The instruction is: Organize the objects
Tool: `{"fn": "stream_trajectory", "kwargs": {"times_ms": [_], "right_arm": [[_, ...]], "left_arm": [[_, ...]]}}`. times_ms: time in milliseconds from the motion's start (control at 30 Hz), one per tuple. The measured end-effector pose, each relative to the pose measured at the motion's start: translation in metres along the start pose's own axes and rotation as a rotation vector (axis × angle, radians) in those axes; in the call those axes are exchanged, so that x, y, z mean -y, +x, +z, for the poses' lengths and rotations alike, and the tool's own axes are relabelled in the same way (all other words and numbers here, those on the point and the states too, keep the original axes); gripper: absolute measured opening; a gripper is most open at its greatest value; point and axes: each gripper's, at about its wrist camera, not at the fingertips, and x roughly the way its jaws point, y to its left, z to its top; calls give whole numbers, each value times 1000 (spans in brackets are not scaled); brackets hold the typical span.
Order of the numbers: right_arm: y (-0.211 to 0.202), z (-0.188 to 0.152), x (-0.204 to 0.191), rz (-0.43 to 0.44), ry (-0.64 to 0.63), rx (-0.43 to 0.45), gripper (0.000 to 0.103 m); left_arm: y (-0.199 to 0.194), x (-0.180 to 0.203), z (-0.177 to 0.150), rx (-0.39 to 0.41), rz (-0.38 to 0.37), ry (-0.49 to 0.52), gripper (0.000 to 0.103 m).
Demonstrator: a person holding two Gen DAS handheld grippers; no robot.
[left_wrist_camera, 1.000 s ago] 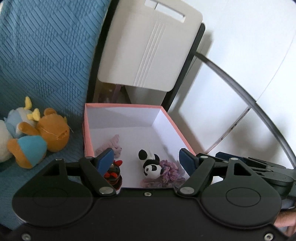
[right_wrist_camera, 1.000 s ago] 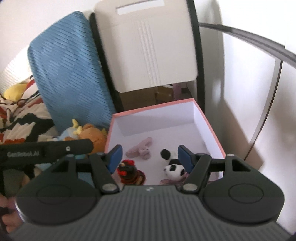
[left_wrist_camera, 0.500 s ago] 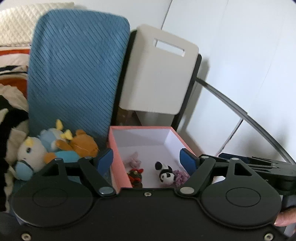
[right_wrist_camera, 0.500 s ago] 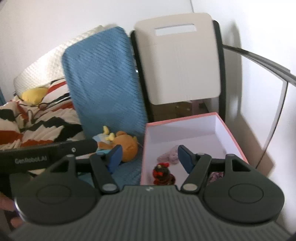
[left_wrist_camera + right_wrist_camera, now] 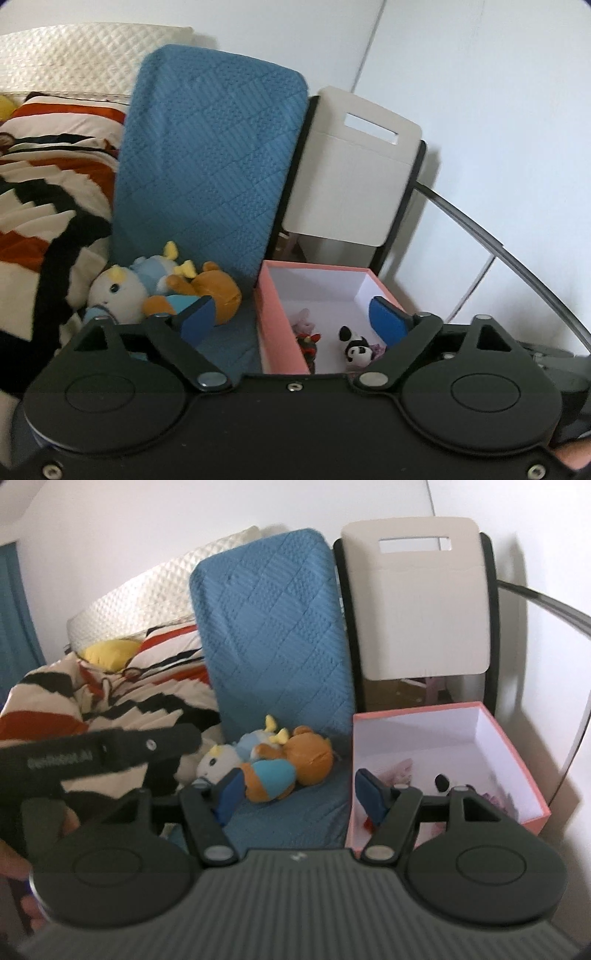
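A pink box with a white inside stands on a blue quilted cover. In it lie a panda toy, a red-and-black toy, a pink plush and a purple plush at the right. To its left lie an orange-and-blue bear plush and a white-and-blue plush. My left gripper is open and empty, held back from the box. My right gripper is open and empty, between the plushes and the box.
A blue quilted cushion stands upright behind the toys. A beige chair back rises behind the box. A striped blanket lies at the left. A white wall is at the right.
Both grippers have pulled back and away from the box and swung left. The plushes, cushion and blanket have come into view. Both stay open and empty.
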Motion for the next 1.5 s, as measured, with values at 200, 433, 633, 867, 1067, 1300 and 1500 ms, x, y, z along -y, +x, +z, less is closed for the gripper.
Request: {"fn": "stream_trajectory", "kwargs": {"times_ms": [200, 433, 633, 867, 1067, 1300, 1500], "right_arm": [[6, -18, -11, 9, -31, -21, 68], [18, -34, -13, 36, 18, -20, 103], [36, -41, -14, 59, 59, -10, 103], [59, -48, -20, 77, 91, -14, 103], [77, -57, -25, 54, 83, -21, 103], [97, -69, -13, 14, 134, -45, 103], [113, -69, -6, 18, 156, -70, 103]], "left_arm": [[-15, -20, -14, 12, 58, -20, 103], [-11, -48, -27, -4, 83, -48, 103], [3, -73, -38, -37, 106, -61, 103], [16, -94, -44, -23, 113, -81, 103], [26, -109, -49, 3, 120, -100, 103], [48, -124, -60, -31, 145, -153, 103], [72, -129, -65, -77, 158, -124, 103]]}}
